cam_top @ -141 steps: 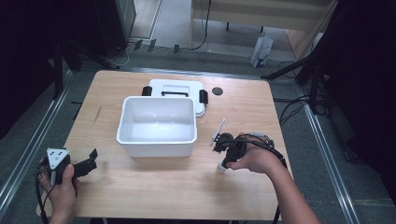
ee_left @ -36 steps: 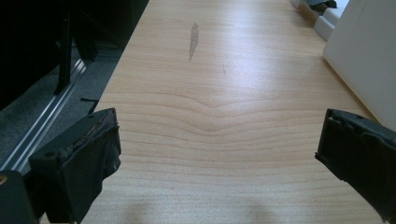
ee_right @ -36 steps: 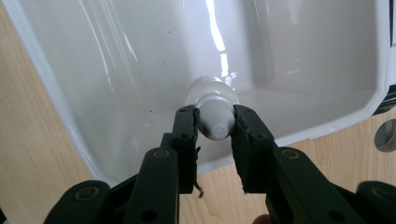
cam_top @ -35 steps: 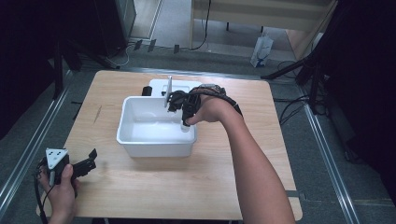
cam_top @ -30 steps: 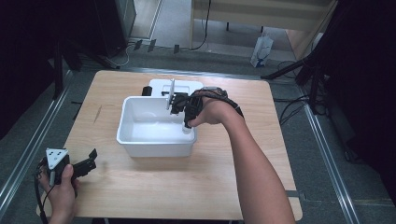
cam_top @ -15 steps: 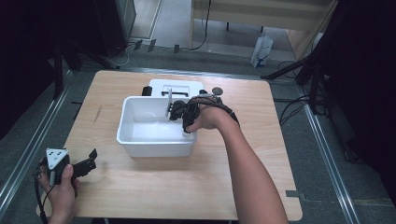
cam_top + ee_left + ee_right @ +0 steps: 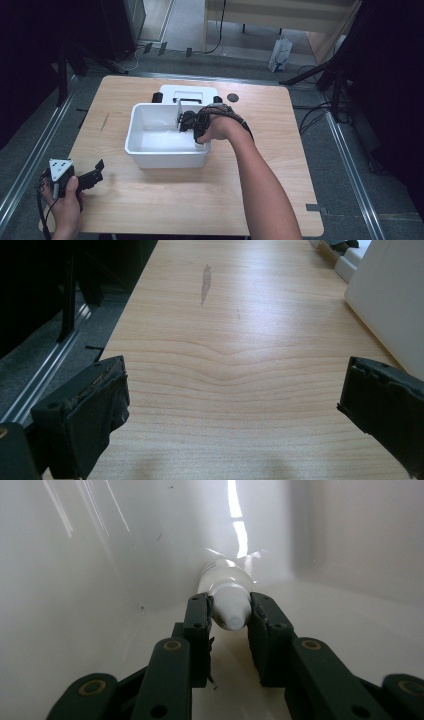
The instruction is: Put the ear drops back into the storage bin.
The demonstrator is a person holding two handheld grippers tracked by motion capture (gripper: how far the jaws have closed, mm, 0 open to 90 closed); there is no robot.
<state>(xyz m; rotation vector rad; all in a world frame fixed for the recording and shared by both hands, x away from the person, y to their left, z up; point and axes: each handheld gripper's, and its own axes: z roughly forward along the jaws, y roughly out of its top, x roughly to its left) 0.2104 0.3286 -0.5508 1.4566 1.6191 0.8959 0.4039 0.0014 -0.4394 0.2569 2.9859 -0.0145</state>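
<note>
While the right gripper (image 7: 230, 611) sits low inside the white tub (image 7: 150, 150), its two black jaws squeeze the cap end of a white tube (image 7: 226, 587). The tube is in the middle of the right gripper view, and its far end seems to touch the tub's floor, though the glare makes that hard to tell. In the high view the tub is in the middle of the wooden table (image 7: 280, 165). The left gripper (image 7: 98, 169) rests at the lower left, its jaws wide apart and holding nothing.
</note>
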